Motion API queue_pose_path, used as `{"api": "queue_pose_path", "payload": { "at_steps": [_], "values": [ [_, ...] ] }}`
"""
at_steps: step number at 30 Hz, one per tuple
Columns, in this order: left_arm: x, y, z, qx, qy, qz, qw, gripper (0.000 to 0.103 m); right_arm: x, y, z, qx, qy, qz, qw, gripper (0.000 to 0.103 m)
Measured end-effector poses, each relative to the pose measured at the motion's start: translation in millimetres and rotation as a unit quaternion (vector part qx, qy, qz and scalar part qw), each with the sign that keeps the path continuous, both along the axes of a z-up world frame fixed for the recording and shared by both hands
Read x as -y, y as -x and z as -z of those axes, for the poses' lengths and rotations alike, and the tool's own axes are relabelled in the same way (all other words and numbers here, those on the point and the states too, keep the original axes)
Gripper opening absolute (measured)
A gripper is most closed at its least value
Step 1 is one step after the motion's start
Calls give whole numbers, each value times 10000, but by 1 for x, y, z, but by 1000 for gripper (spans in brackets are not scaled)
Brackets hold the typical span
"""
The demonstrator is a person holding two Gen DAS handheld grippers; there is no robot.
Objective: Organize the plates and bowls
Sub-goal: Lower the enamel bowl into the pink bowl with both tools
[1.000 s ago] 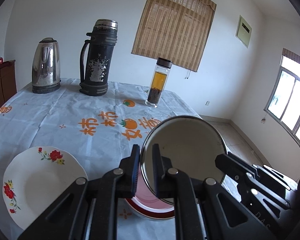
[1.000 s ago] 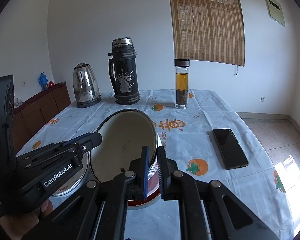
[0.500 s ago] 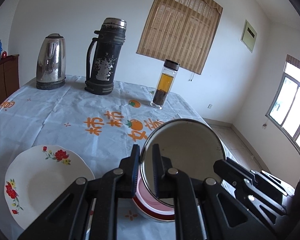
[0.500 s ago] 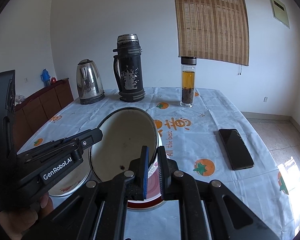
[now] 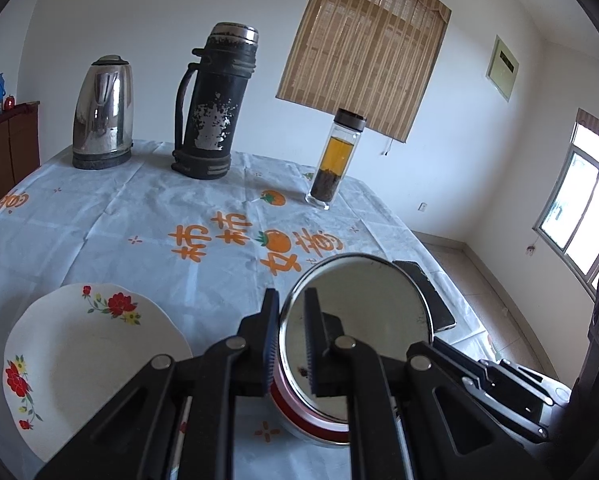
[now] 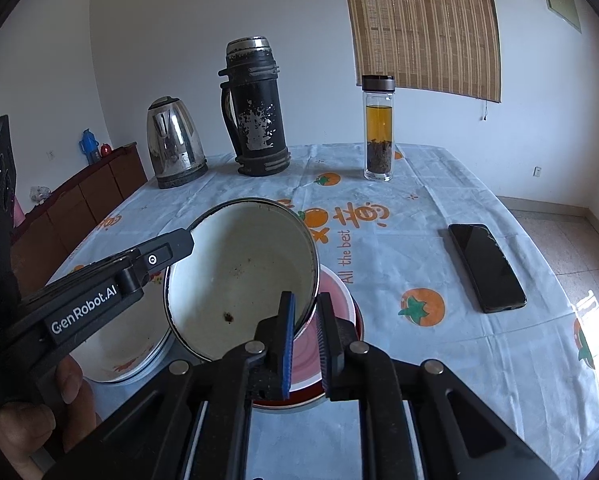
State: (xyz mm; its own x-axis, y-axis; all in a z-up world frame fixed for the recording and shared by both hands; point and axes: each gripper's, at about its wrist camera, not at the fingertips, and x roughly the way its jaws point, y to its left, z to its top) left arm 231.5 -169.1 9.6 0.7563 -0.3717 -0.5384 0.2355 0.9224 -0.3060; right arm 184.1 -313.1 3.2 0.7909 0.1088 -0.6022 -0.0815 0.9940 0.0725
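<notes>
A round enamel bowl (image 5: 363, 312) hangs tilted, its inside turned towards both cameras, with a dark speck in it. My left gripper (image 5: 291, 344) is shut on its left rim. My right gripper (image 6: 305, 336) is shut on the opposite rim of the same bowl (image 6: 243, 276). Right under it on the tablecloth stands a bowl with a pink inside and a red band (image 5: 307, 420) (image 6: 339, 296). The right gripper (image 5: 443, 346) shows at the lower right in the left wrist view. In the right wrist view the left gripper (image 6: 183, 240) reaches in from the left.
A white flowered plate (image 5: 91, 356) (image 6: 131, 356) lies left of the bowls. At the back stand a steel kettle (image 5: 103, 116), a black thermos (image 5: 215, 108) and a glass tea bottle (image 5: 335, 160). A black phone (image 6: 487, 268) lies to the right. A person's hand (image 6: 23, 424) holds the left gripper.
The enamel bowl and both grippers have sunk a little towards the pink bowl. Both grips on the rim look the same.
</notes>
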Motion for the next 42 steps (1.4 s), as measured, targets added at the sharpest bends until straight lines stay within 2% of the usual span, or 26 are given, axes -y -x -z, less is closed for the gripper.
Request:
{"api": "queue_pose_path", "payload": {
  "at_steps": [19, 42],
  "values": [
    [14, -9, 17, -298, -210, 231, 9991, 9, 11, -9, 12, -389, -42, 78, 9992, 12],
    [21, -10, 20, -382, -340, 324, 9982, 9, 23, -20, 26, -732, -226, 118, 9970, 12]
  ]
}}
